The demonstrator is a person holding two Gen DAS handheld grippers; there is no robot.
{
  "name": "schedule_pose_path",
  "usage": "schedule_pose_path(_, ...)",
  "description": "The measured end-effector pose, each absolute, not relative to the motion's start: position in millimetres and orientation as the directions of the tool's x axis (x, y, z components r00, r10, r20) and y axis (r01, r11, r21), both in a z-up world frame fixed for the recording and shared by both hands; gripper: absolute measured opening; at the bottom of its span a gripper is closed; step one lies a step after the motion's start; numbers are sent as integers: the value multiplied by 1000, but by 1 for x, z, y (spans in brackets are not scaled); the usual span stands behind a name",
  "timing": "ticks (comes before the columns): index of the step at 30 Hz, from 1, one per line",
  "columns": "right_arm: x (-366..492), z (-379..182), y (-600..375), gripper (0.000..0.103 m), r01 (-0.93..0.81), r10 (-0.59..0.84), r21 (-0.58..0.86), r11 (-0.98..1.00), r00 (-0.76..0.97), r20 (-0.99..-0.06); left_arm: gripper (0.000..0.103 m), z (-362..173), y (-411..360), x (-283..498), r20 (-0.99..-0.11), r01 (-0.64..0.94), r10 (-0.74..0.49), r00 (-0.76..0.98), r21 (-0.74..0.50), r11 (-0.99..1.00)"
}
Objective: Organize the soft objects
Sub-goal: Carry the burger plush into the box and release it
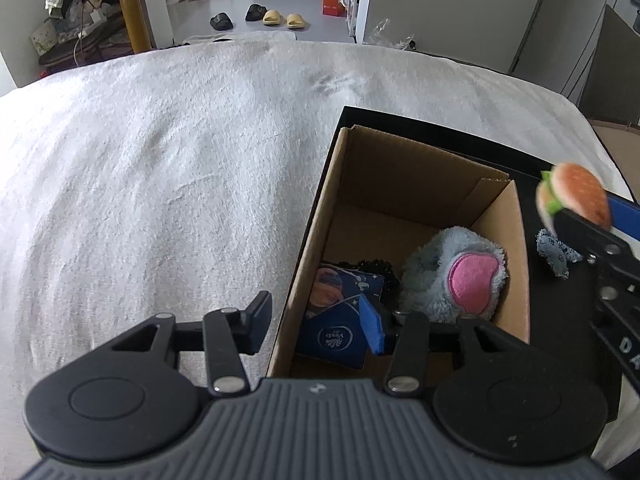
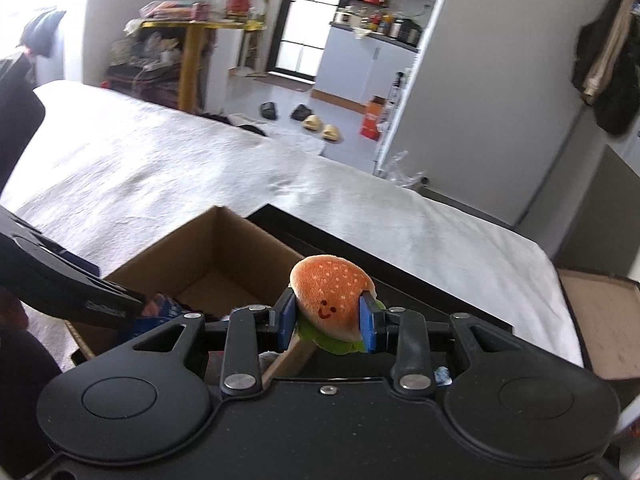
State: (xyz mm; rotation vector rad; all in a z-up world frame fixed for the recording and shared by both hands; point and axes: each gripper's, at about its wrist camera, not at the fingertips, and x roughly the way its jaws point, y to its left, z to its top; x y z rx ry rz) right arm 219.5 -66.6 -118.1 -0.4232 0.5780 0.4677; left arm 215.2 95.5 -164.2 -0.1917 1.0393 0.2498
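right gripper [image 2: 328, 322] – jaws pinched plush hamburger [image 2: 334, 306], held above far edge of cardboard box [image 1: 400, 184] | left gripper [image 1: 316, 320] – jaws spread, nothing held, straddling box's near-left wall | box on white bed [image 1: 160, 160] held grey plush [image 1: 452, 276], blue tissue pack [image 1: 336, 336]

Free room: white bed cover [image 1: 160, 168], bare to the left of and beyond the cardboard box [image 1: 404, 168]. Box: far half open to its floor; near half taken by a grey-blue plush [image 1: 452, 272] and a blue tissue pack [image 1: 340, 320]. Obstacles: box walls; left gripper [image 1: 316, 322] straddling the near left wall (jaws apart, nothing between); right gripper [image 2: 328, 320], clamping a burger plush [image 2: 332, 300], above the right side
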Motion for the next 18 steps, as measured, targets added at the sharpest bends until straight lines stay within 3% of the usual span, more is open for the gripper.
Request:
schedule_pose_path(3, 222, -119, -54, 32, -559, 317, -256, 788, 727, -609, 36, -168, 100, 217, -873, -300, 106, 475, -47, 953)
schedule_pose_path(5, 223, -118, -46, 32, -576, 330, -258, 776, 718, -612, 21, -172, 103, 217, -878, -309, 105, 466, -50, 950)
schedule_pose_path(9, 224, -118, -32, 33, -613, 360, -263, 745, 702, -615, 11, -174, 107, 219, -880, -333, 117, 461, -49, 942)
schedule_pose_path(15, 224, -116, -16, 37, -653, 399, -264, 710, 682, -613, 11, -177, 113, 218, -881, -338, 83, 466, -91, 937)
schedule_pose_path(17, 224, -115, -16, 54, -662, 410, -250, 706, 670, -619, 11, -177, 113, 218, -879, -335, 83, 469, -91, 938)
schedule_pose_path(18, 223, -116, -16, 55, -657, 399, -256, 709, 674, -622, 11, -177, 112, 217, -879, -335, 85, 470, -89, 938)
